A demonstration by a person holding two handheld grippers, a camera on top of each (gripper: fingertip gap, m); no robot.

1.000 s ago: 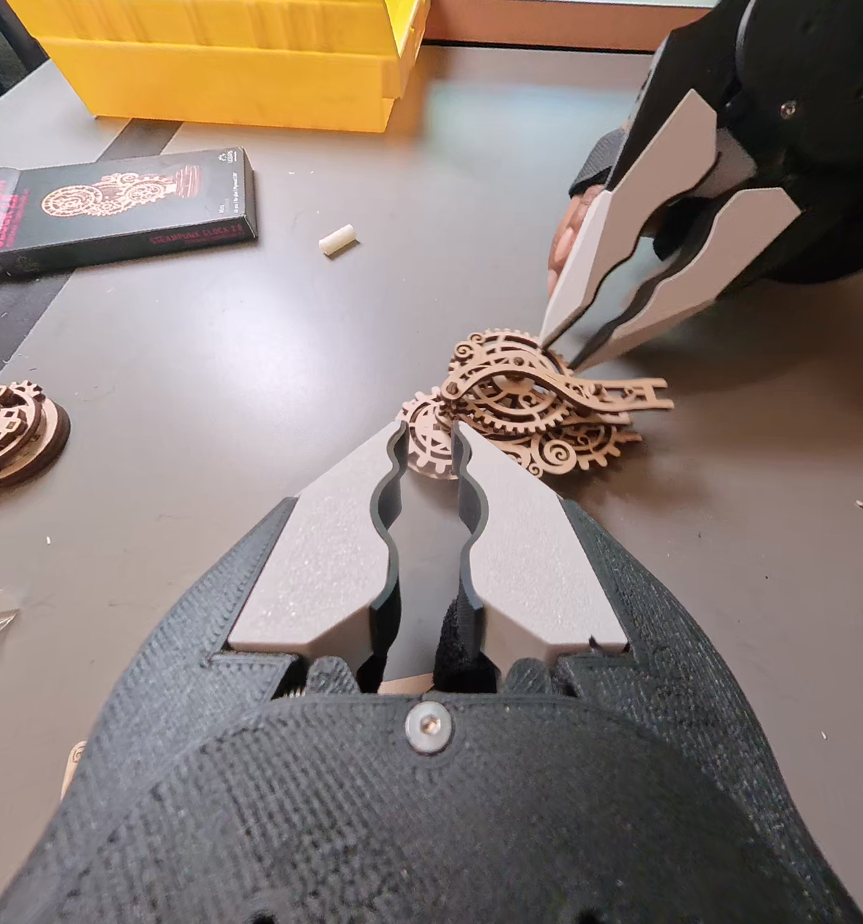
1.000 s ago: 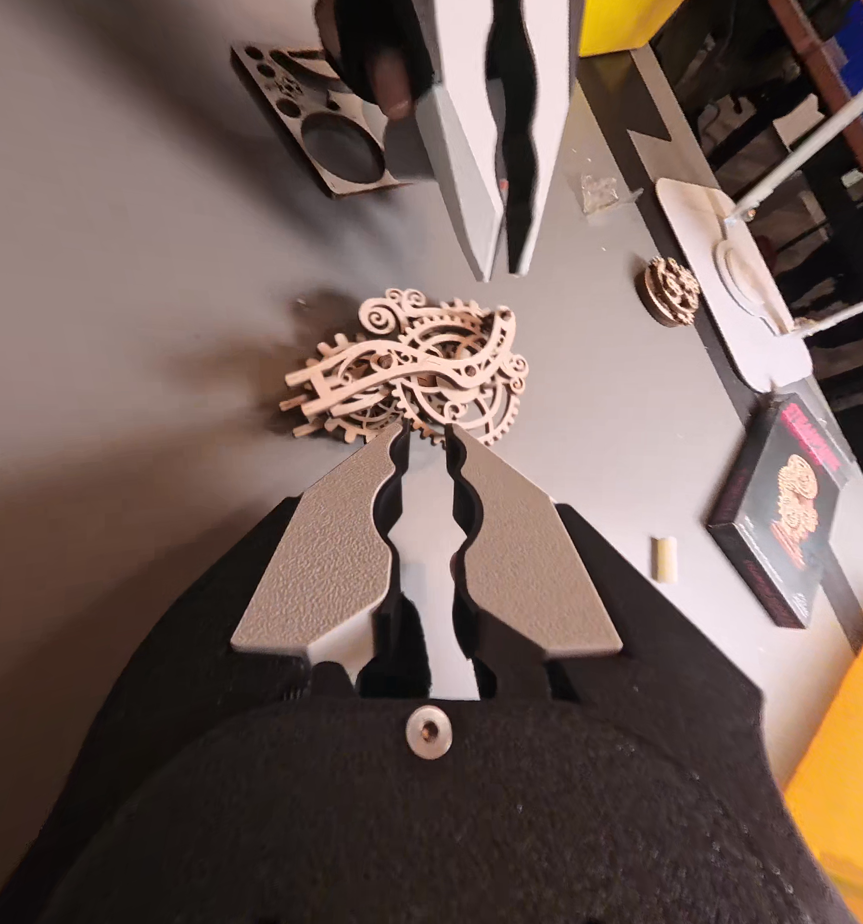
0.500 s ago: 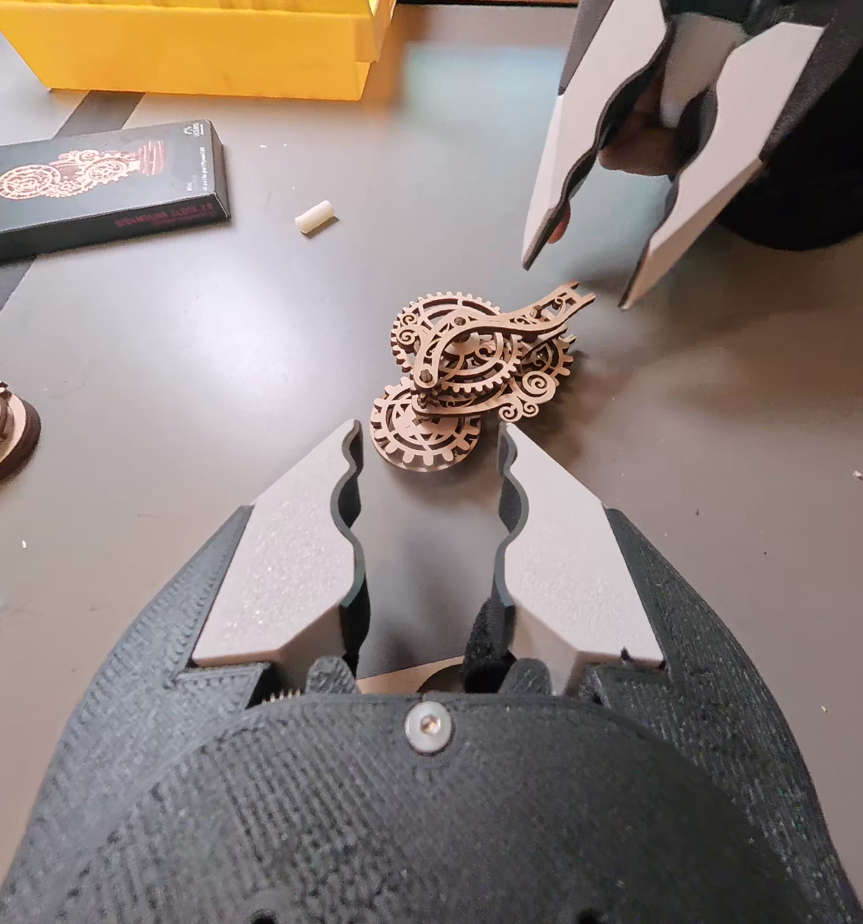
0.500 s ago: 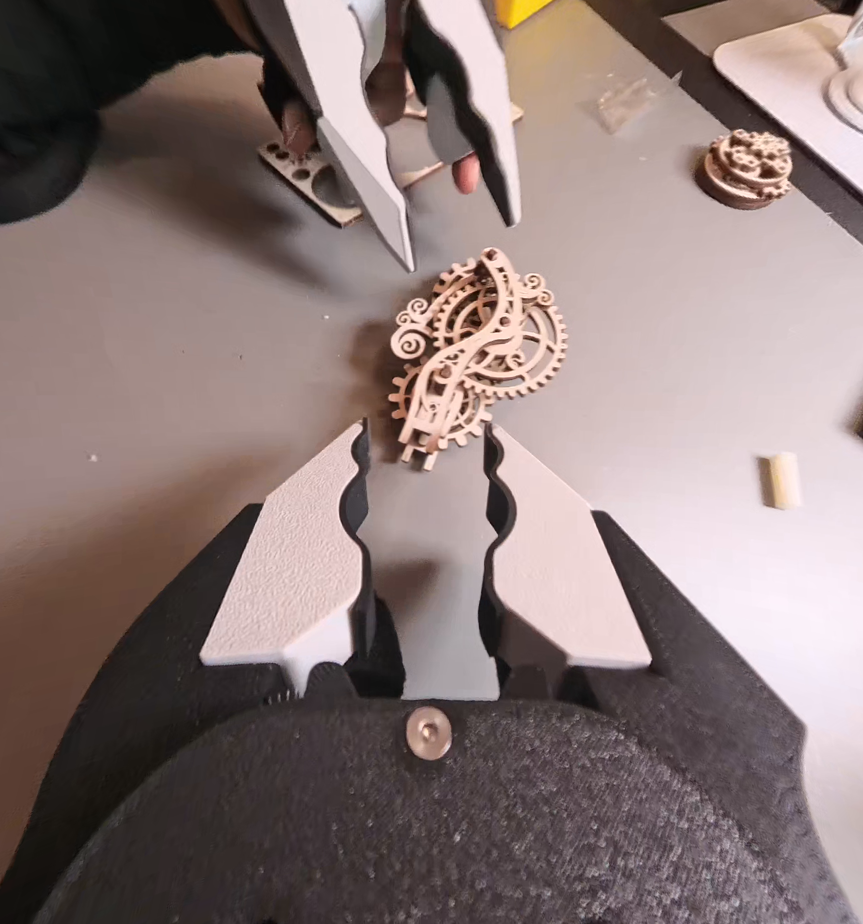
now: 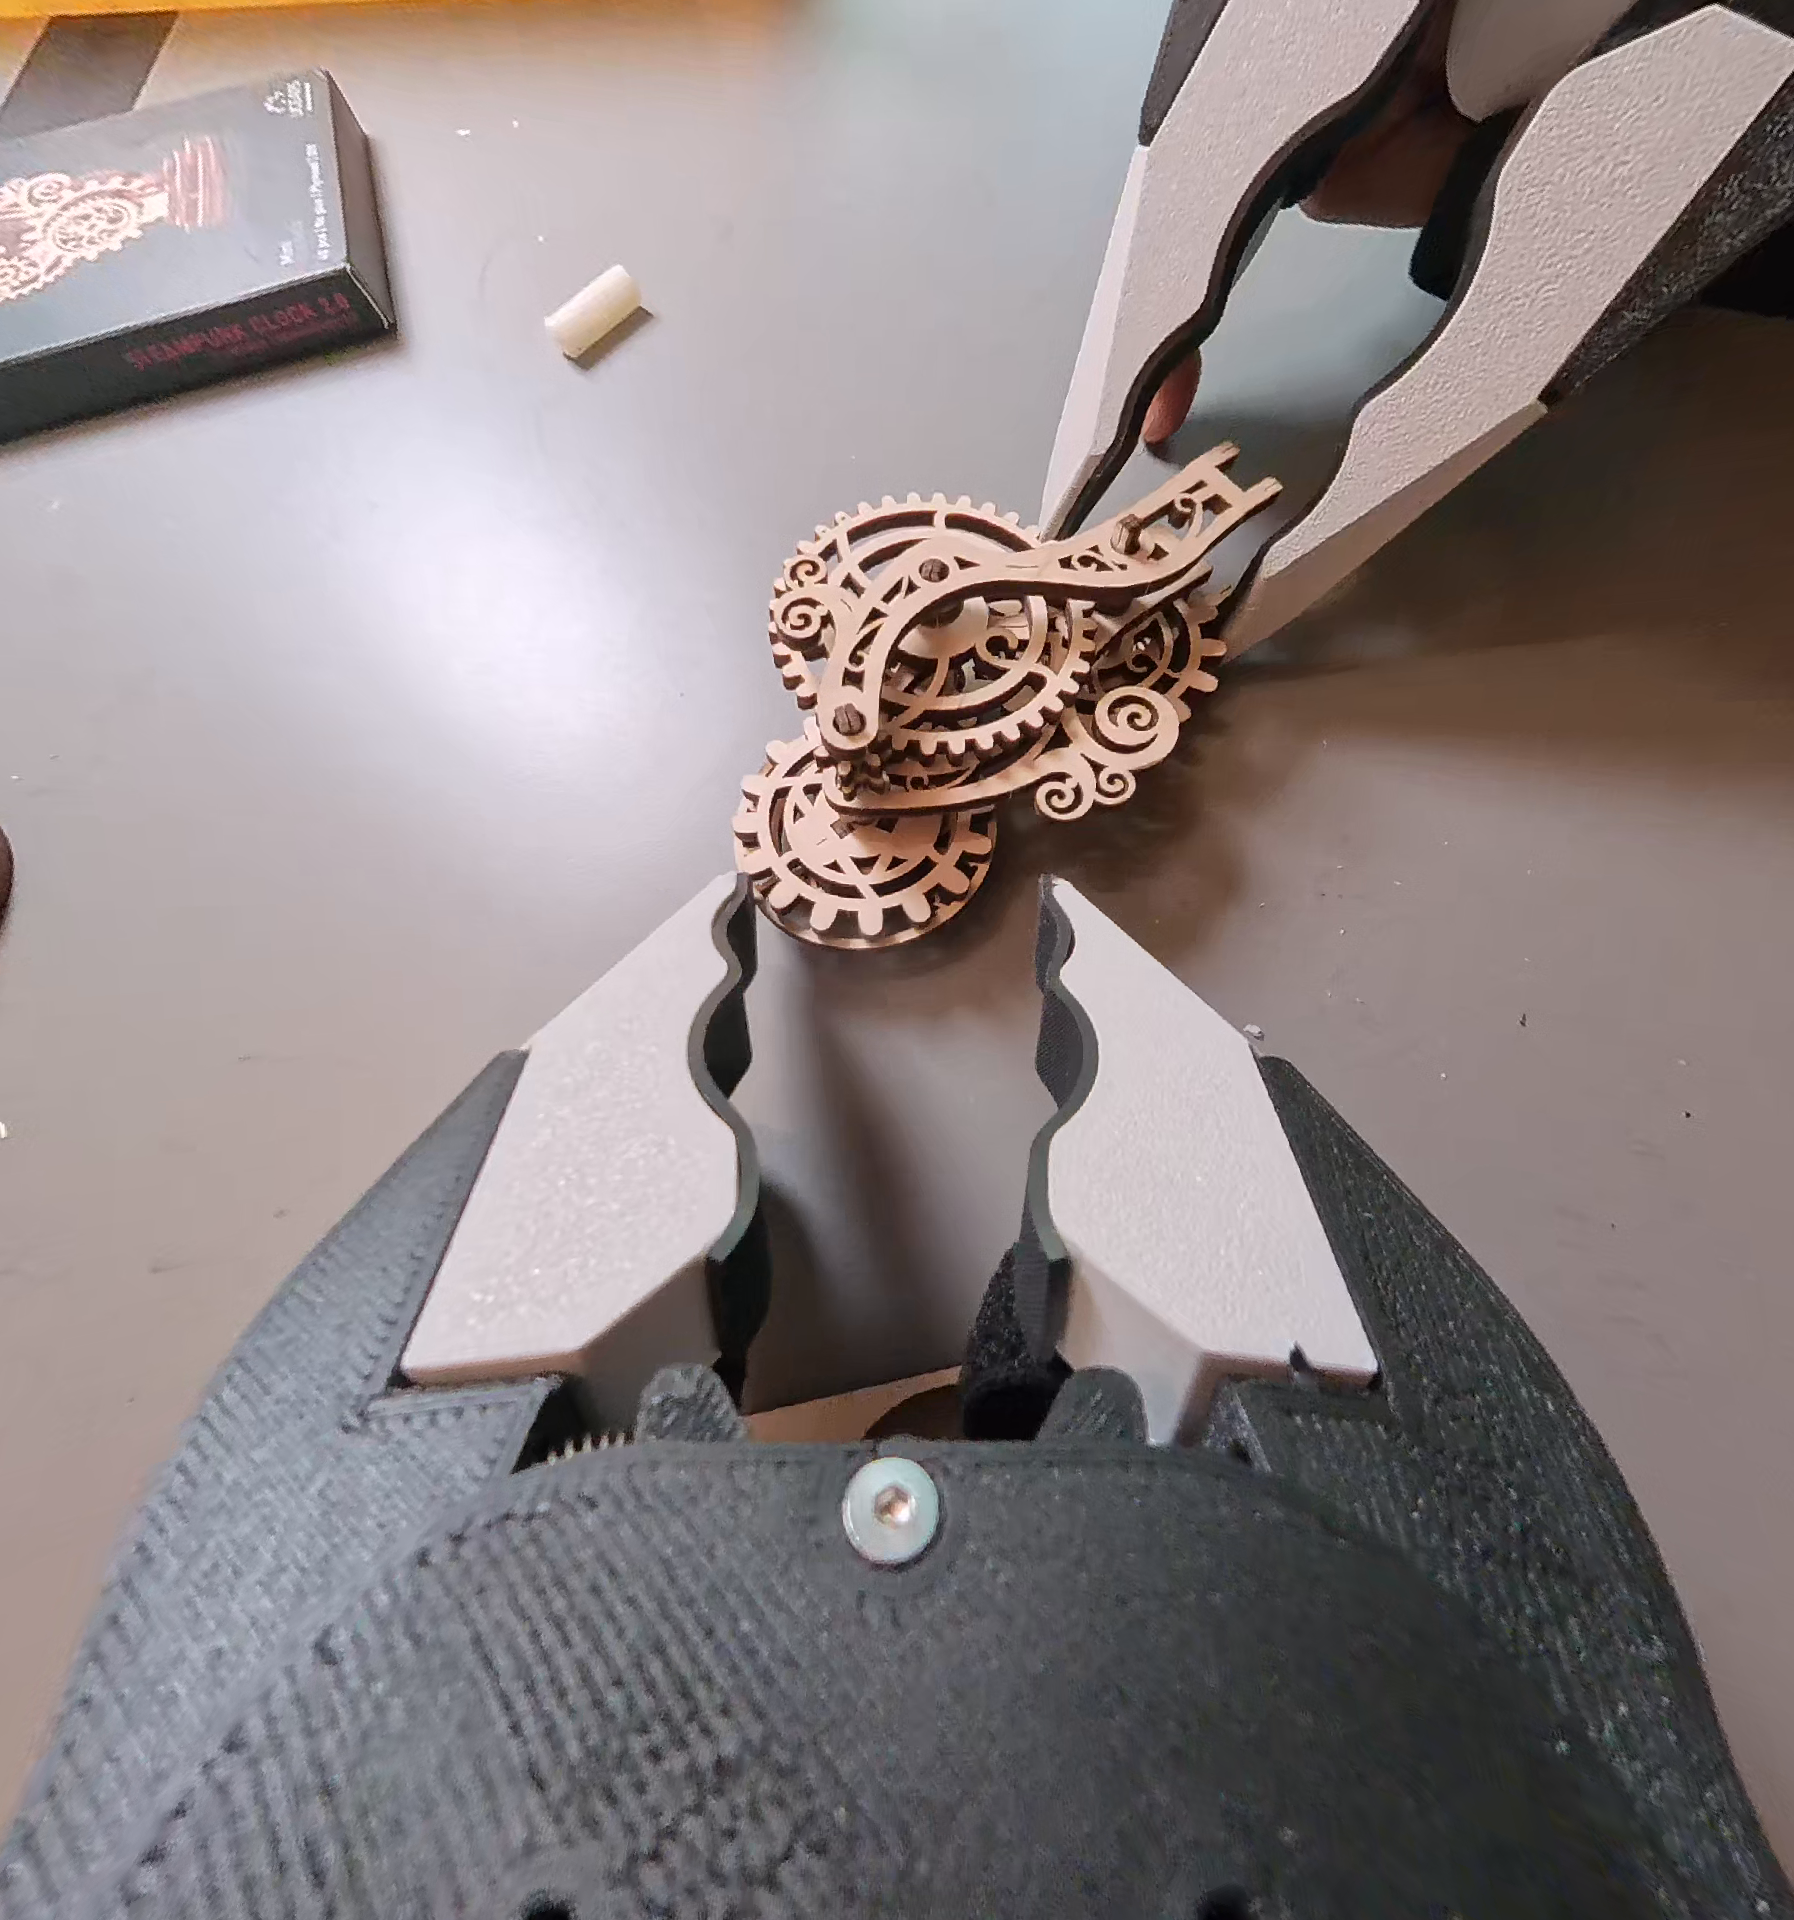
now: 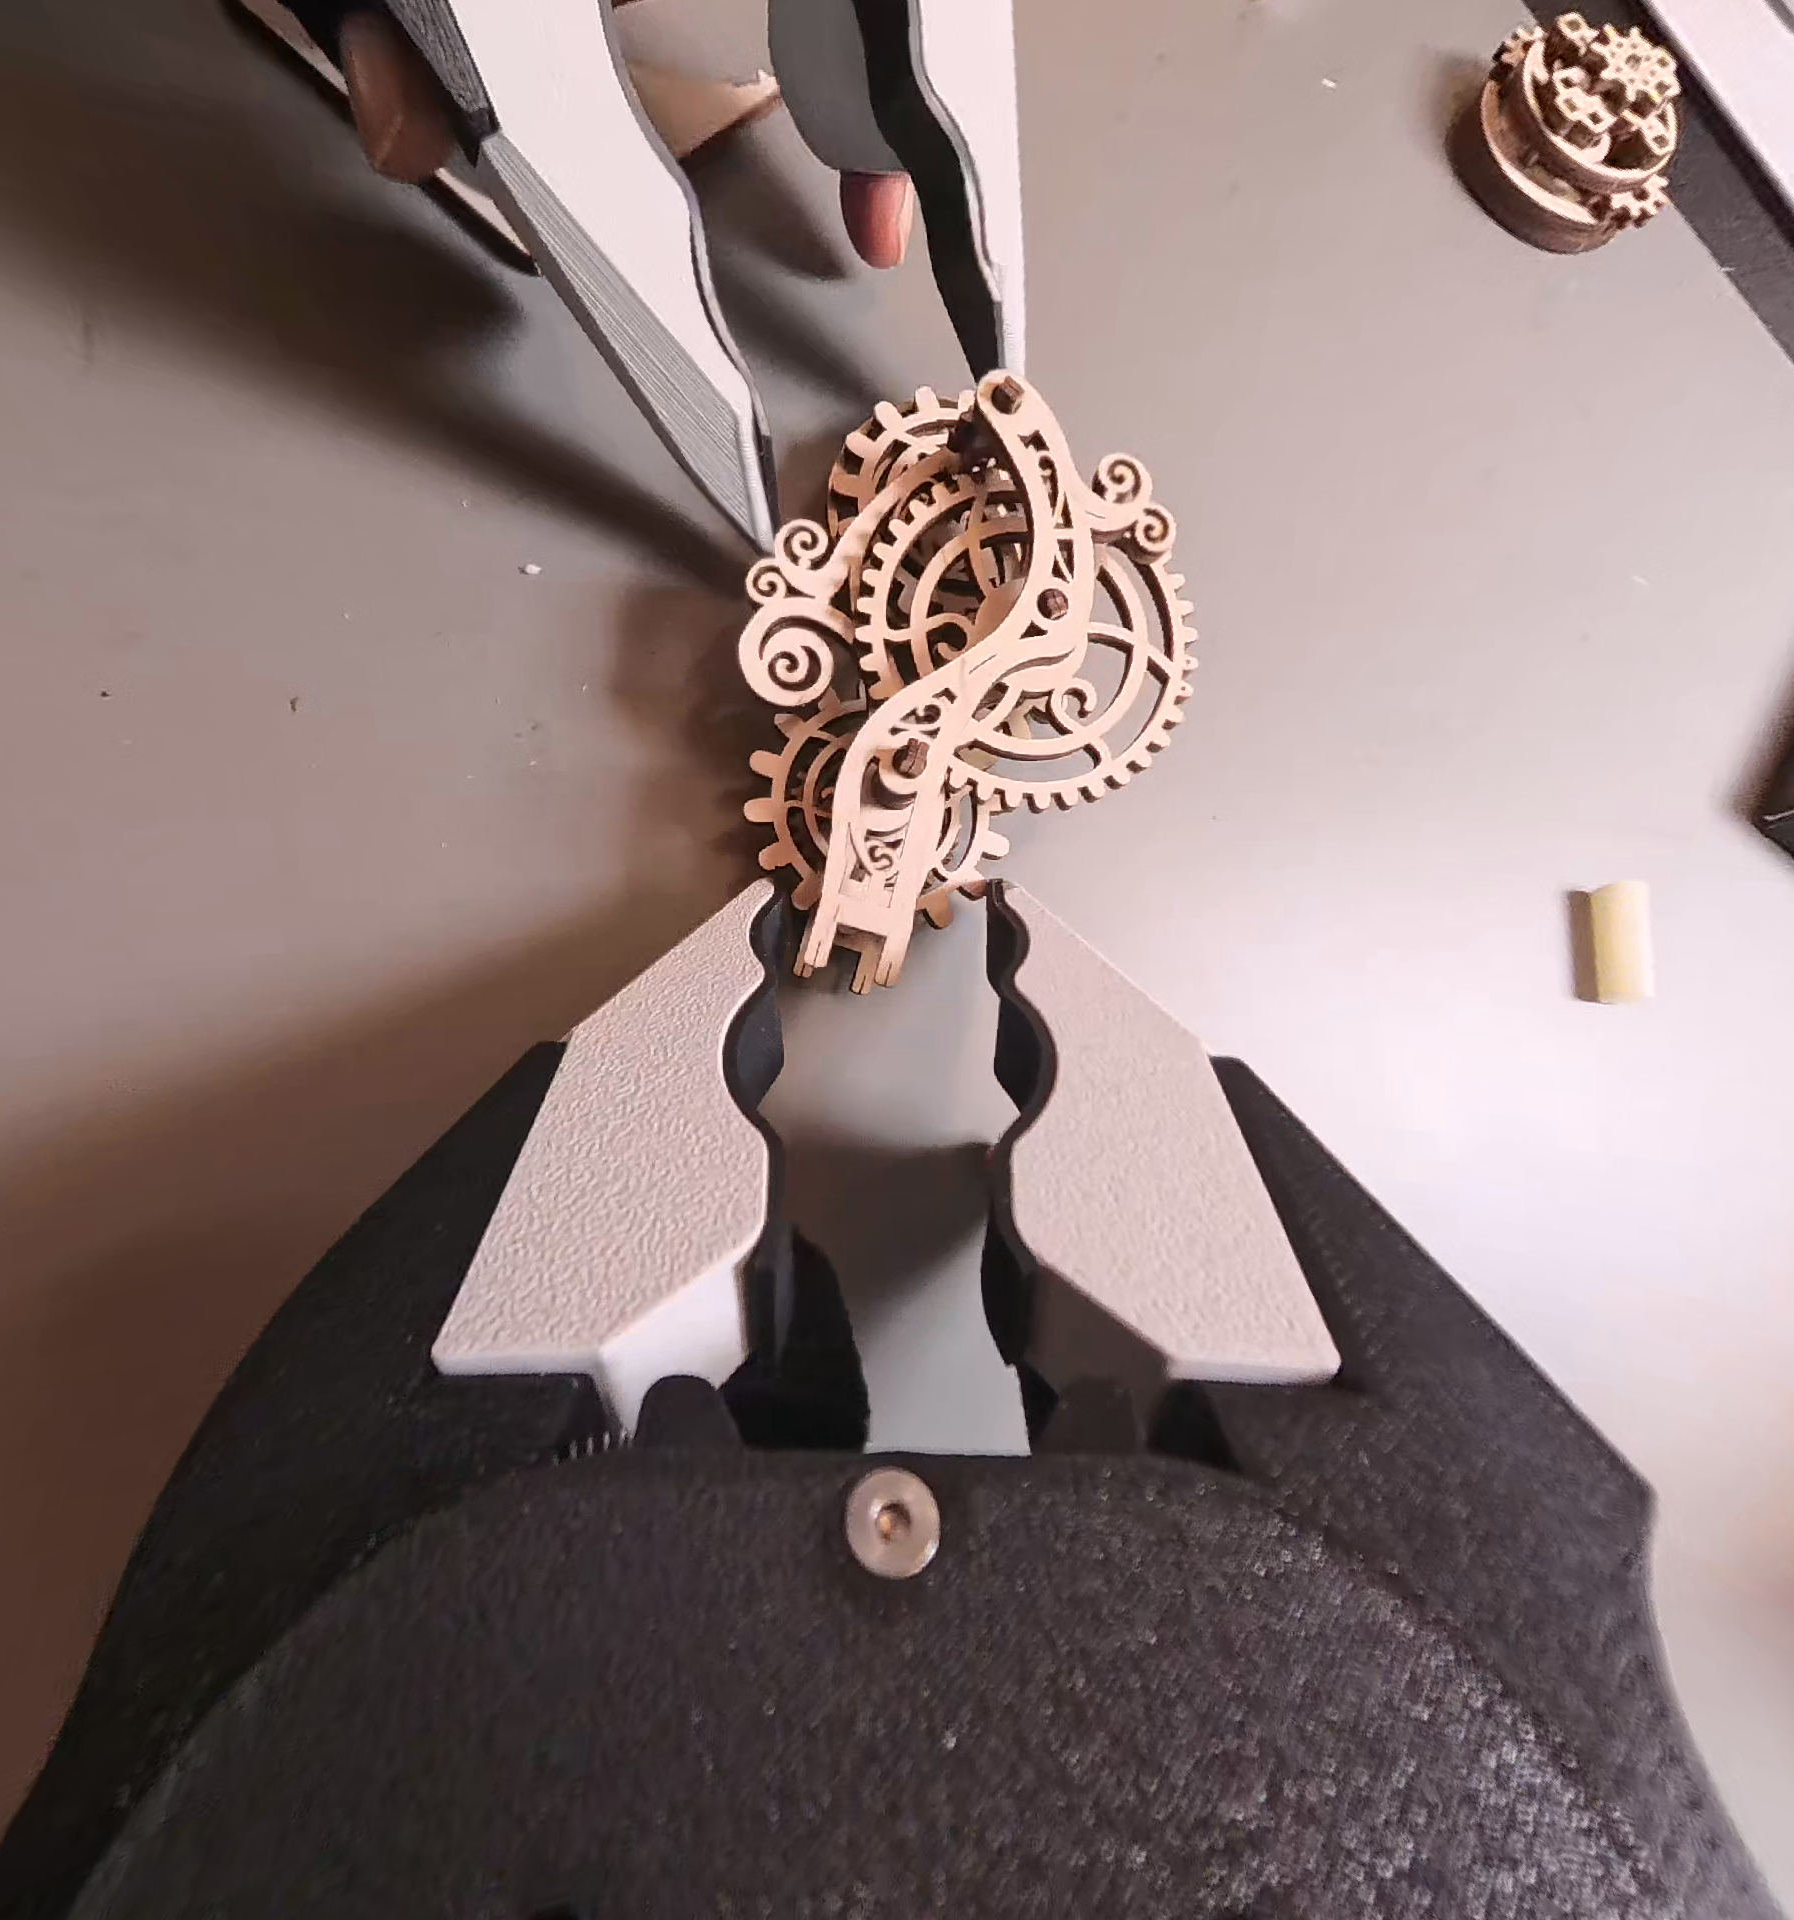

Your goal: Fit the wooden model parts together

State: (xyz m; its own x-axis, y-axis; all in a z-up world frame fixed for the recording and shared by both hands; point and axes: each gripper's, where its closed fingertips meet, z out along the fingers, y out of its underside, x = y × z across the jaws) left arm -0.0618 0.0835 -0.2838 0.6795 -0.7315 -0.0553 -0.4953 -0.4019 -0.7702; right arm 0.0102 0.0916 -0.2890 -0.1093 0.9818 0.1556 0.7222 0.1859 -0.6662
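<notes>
Both grippers have closed in on the wooden model (image 5: 976, 707), fingers spread and gripping nothing, on a seemingly grey table (image 5: 457, 727).

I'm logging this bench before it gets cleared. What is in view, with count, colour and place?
Pale wooden gear assembly: one, light tan, centre of the table, between both grippers.
Round wooden gear stack: one, dark brown, near the table edge.
Black printed box: one, black, far left.
Small cream cylinder: one, off-white, beside the box.
Grey table: one, grey.
Left gripper: black body, grey fingers, open at the assembly's lowest gear.
Right gripper: same colours, open around the assembly's ladder-shaped end.
</notes>
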